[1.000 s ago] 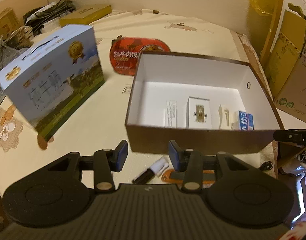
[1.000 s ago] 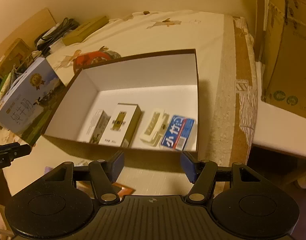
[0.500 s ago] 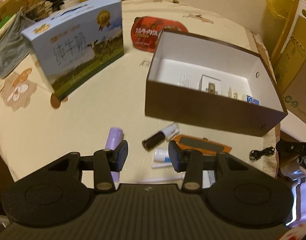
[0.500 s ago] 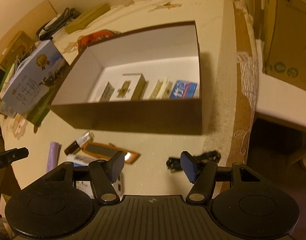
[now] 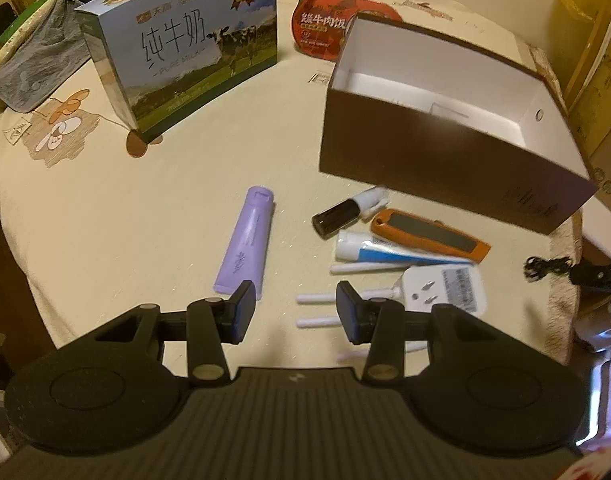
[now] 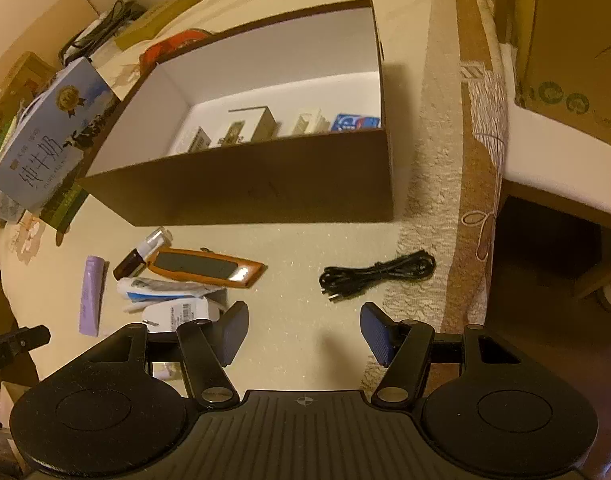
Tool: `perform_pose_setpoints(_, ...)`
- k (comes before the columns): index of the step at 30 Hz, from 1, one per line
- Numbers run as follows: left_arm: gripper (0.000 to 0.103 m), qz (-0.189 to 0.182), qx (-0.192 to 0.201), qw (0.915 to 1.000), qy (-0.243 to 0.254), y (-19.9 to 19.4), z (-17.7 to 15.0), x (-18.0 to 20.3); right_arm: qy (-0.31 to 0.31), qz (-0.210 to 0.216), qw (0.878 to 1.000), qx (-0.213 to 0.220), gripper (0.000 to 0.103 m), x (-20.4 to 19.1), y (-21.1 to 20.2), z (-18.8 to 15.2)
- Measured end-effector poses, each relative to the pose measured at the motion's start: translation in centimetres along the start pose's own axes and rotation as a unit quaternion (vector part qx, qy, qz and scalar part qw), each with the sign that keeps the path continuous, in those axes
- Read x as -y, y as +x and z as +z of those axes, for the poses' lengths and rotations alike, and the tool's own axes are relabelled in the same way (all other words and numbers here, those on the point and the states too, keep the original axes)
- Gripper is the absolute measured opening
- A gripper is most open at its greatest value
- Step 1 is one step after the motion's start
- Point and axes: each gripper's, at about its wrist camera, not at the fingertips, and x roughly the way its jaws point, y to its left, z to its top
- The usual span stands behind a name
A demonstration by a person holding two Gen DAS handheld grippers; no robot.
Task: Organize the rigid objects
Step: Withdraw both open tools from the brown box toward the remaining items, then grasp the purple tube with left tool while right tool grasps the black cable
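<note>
A brown box with a white inside (image 5: 445, 160) (image 6: 265, 184) stands on the cream tablecloth; several small cartons (image 6: 249, 128) lie in it. In front of it lie a purple tube (image 5: 245, 240) (image 6: 91, 292), a black-capped bottle (image 5: 341, 214), an orange flat tool (image 5: 429, 234) (image 6: 209, 266), a white-blue tube (image 5: 385, 252), a white plug adapter (image 5: 445, 284) and white sticks (image 5: 317, 298). My left gripper (image 5: 291, 312) hovers open over the sticks, nothing between its fingers. My right gripper (image 6: 305, 332) is open above bare cloth, short of a coiled black cable (image 6: 377, 274).
A blue milk carton box (image 5: 185, 44) stands at the left, a red round food pack (image 5: 325, 24) behind the brown box. Clutter lines the far left edge. The table edge (image 6: 481, 200) drops off at the right, with cardboard boxes (image 6: 565, 40) beyond.
Both grippers drew back from the box and sank toward the table's near part, so the loose items in front of the box came into view. Jaw widths look unchanged.
</note>
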Motion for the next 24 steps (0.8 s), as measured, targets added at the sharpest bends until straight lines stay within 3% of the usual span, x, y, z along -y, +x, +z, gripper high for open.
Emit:
perform_pose_setpoints(13,0.039,0.017,-0.011,0.9998,-0.002,1.9,-0.3,-0.7,0.06,-0.031,0.998,-0.011,0.059,3.1,3.3,0.4)
perform_pose_setpoints(24,0.039,0.019,-0.022,0.9996,0.0,2.9,-0.8,-0.8,0.13,-0.028,0.991,-0.01,0.059,5.0,5.6,1.8)
